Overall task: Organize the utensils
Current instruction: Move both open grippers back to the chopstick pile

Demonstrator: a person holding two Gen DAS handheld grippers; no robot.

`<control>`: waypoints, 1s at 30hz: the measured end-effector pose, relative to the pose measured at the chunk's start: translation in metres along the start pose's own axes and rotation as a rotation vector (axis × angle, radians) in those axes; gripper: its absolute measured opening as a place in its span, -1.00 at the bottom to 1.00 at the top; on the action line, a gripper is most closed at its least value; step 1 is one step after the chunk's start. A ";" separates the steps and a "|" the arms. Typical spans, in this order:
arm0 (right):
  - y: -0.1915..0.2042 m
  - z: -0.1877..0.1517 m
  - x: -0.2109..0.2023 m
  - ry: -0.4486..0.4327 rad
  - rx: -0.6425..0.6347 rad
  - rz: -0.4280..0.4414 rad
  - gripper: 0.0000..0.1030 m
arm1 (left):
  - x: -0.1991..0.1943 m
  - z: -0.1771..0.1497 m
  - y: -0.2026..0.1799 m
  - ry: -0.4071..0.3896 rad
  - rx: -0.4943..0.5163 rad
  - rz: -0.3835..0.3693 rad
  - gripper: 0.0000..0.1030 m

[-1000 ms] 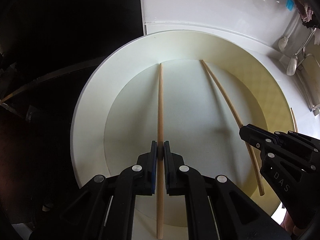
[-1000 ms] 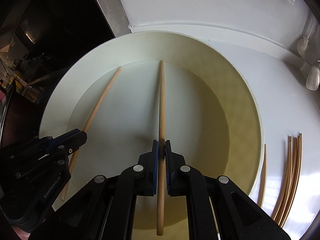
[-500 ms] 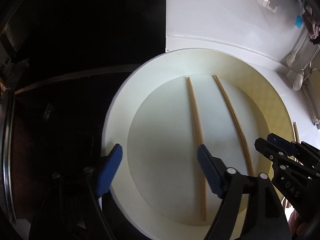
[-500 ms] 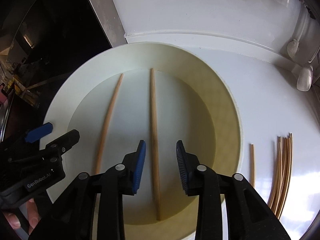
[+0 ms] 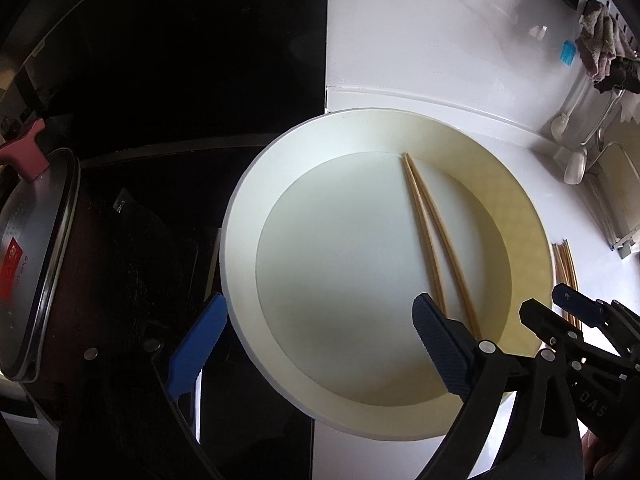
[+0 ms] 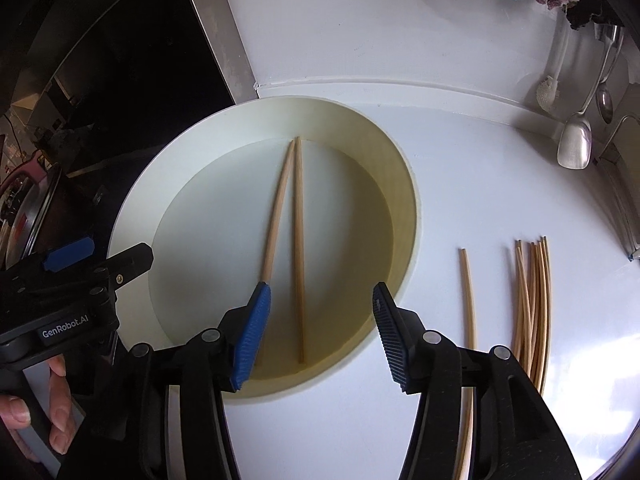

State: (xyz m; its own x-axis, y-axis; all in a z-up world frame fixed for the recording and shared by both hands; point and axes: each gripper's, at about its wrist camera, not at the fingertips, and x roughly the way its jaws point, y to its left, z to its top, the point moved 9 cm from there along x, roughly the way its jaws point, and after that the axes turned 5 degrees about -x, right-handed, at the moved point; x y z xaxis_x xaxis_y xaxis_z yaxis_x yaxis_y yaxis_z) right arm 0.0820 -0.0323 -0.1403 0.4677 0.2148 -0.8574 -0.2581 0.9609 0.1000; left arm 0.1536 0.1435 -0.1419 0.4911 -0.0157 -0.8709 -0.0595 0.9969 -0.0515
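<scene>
— where are your tongs?

— my left tongs (image 5: pixel 316 344) have just been opening and stand wide apart, nothing between them. my right tongs (image 6: pixel 320 336) have just been opening too, apart, gripping nothing.

— and the chopsticks?

— two chopsticks (image 6: pixel 298 240) lie in the white plate (image 6: pixel 132 216) ahead of my right tongs, far tips touching, near ends spread. spare chopsticks (image 6: pixel 532 304) lie on the counter (image 6: pixel 460 160), right of those tongs.

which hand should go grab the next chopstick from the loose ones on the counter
Probably the right. The right claw is open and empty, beside the loose chopsticks on the counter. The left claw, also open, sits across the plate from them.
</scene>
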 end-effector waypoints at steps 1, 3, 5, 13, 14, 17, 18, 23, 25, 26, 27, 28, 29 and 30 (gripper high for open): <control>-0.001 -0.001 -0.001 -0.004 0.001 -0.002 0.03 | -0.003 -0.002 -0.002 -0.002 0.004 0.003 0.79; -0.005 -0.006 -0.007 -0.009 0.004 -0.008 0.03 | -0.011 -0.007 -0.003 -0.009 0.010 0.000 0.79; -0.009 -0.010 -0.010 -0.012 0.009 -0.010 0.03 | -0.017 -0.010 -0.007 -0.017 0.016 0.000 0.79; -0.039 -0.027 -0.038 -0.047 0.038 -0.016 0.12 | -0.040 -0.029 -0.033 -0.036 0.033 -0.010 0.79; -0.044 -0.029 -0.041 -0.049 0.037 -0.020 0.14 | -0.040 -0.031 -0.039 -0.038 0.037 -0.010 0.79; -0.059 -0.038 -0.049 -0.051 0.028 -0.031 0.15 | -0.042 -0.040 -0.055 -0.034 0.042 -0.019 0.79; -0.065 -0.041 -0.051 -0.051 0.027 -0.039 0.15 | -0.043 -0.043 -0.061 -0.030 0.045 -0.021 0.79; -0.101 -0.061 -0.059 -0.046 0.054 -0.059 0.18 | -0.049 -0.059 -0.094 -0.031 0.062 -0.033 0.79; -0.116 -0.070 -0.062 -0.044 0.065 -0.072 0.18 | -0.053 -0.065 -0.109 -0.039 0.075 -0.043 0.79; -0.124 -0.074 -0.063 -0.044 0.071 -0.080 0.18 | -0.055 -0.068 -0.117 -0.043 0.083 -0.049 0.79; -0.131 -0.077 -0.065 -0.045 0.076 -0.090 0.19 | -0.057 -0.071 -0.124 -0.048 0.093 -0.054 0.79; -0.140 -0.081 -0.066 -0.048 0.083 -0.101 0.20 | -0.057 -0.074 -0.133 -0.052 0.100 -0.058 0.79; -0.148 -0.085 -0.067 -0.050 0.090 -0.111 0.21 | -0.059 -0.077 -0.139 -0.056 0.106 -0.063 0.79; -0.157 -0.089 -0.067 -0.053 0.097 -0.121 0.21 | -0.060 -0.080 -0.146 -0.059 0.108 -0.071 0.79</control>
State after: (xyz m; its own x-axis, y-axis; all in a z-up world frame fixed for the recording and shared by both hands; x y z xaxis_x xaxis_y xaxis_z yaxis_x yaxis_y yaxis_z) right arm 0.0157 -0.2133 -0.1436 0.5347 0.1030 -0.8388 -0.1153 0.9922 0.0483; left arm 0.0633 -0.0070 -0.1215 0.5414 -0.0852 -0.8365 0.0697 0.9960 -0.0563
